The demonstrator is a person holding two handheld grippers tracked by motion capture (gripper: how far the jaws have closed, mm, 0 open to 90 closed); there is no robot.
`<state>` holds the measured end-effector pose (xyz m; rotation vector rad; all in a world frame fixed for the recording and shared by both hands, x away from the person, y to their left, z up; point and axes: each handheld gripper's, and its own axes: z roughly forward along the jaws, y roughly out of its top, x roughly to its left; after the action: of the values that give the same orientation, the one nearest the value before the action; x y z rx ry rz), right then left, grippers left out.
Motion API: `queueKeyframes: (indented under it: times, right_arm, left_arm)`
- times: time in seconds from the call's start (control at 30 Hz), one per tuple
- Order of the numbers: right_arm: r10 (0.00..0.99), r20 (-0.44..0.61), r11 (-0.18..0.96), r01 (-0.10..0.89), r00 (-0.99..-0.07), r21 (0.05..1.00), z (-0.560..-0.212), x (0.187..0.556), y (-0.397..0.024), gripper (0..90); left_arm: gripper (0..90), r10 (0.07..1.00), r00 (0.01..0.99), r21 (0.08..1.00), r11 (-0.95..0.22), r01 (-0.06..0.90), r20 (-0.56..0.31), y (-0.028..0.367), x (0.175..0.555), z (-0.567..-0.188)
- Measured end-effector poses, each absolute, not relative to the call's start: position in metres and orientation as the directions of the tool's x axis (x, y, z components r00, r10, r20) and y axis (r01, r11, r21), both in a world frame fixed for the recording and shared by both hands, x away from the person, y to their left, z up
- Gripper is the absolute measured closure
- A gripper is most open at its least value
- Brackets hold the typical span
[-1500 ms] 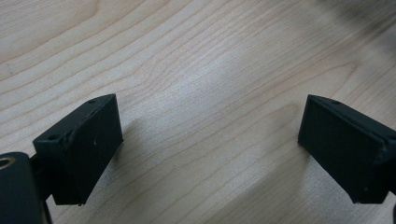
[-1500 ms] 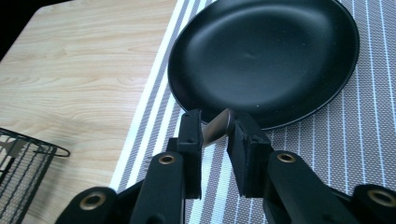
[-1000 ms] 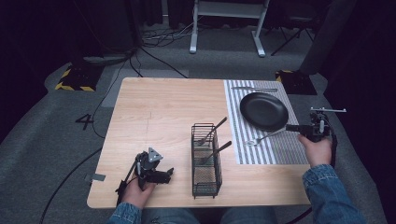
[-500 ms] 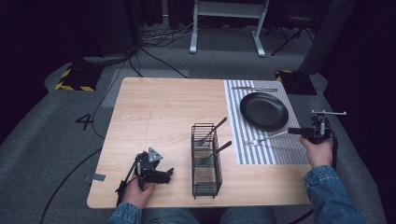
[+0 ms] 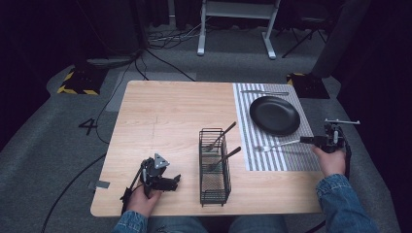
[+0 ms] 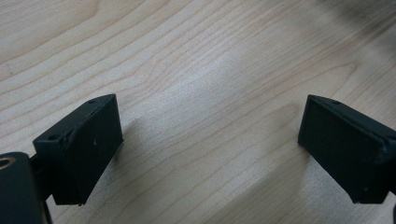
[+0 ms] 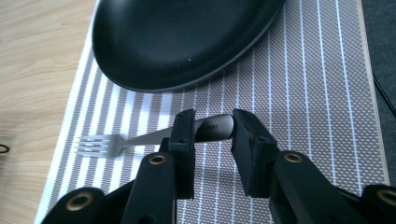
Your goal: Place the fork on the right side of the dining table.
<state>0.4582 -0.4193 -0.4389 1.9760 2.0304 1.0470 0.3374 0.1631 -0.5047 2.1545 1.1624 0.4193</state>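
The right tool is opening its jaws, releasing the fork onto the striped placemat beside the plate; the left tool is resting wide open, empty.

fork handle end behind jaws

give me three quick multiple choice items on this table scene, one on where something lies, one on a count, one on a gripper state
1. The fork on the striped mat lies where?
A. on the mat beside the black plate
B. on the plate
C. inside the basket

2. How many utensils stand in the wire basket?
A. none
B. two
C. five

3. How is the left gripper?
A. shut on a spoon
B. shut on nothing
C. open over bare wood

Key: 1 A, its tines rest on stripes clear of the plate; 2 B, two handles stick out; 3 C, jaws apart, nothing between.
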Motion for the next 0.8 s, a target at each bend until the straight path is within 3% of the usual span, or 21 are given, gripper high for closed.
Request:
queueKeyframes:
  times: [0.8]
  right_arm:
    - [0.922,0.378,-0.124,0.859,-0.085,0.496,-0.465,0.462,-0.428,67.0]
  left_arm:
    - [6.3,0.83,0.557,0.672,-0.399,0.624,-0.024,0.163,0.337,-0.505]
